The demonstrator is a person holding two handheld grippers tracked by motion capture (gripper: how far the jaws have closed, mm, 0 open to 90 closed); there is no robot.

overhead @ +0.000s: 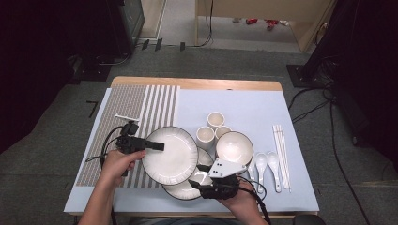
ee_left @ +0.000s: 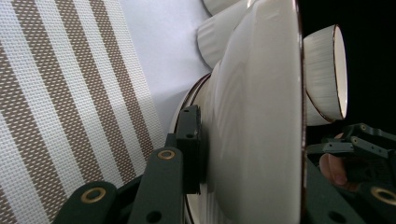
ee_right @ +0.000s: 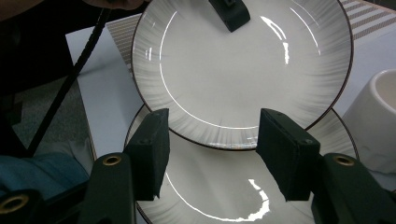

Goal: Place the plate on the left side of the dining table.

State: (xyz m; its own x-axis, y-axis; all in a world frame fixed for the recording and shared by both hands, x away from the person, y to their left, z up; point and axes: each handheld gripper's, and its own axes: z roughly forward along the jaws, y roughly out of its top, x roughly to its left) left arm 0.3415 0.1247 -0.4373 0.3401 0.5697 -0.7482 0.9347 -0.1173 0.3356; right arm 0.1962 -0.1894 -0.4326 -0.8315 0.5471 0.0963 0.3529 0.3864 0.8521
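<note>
Three cups (overhead: 215, 120) just beyond lifted plate (overhead: 170, 153)

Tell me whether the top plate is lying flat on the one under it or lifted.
Lifted. The left gripper is clamped on the top plate's rim, and it hangs tilted over the lower plate.

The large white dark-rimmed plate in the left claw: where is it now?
High view, left of centre: the large white dark-rimmed plate is gripped at its left rim, overlapping a second plate and the striped mat.

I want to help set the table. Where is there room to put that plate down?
The striped placemat left of the plate is bare except for a small white stick. The blue cloth behind the cups is free. Around bowl and spoons it's crowded.
</note>
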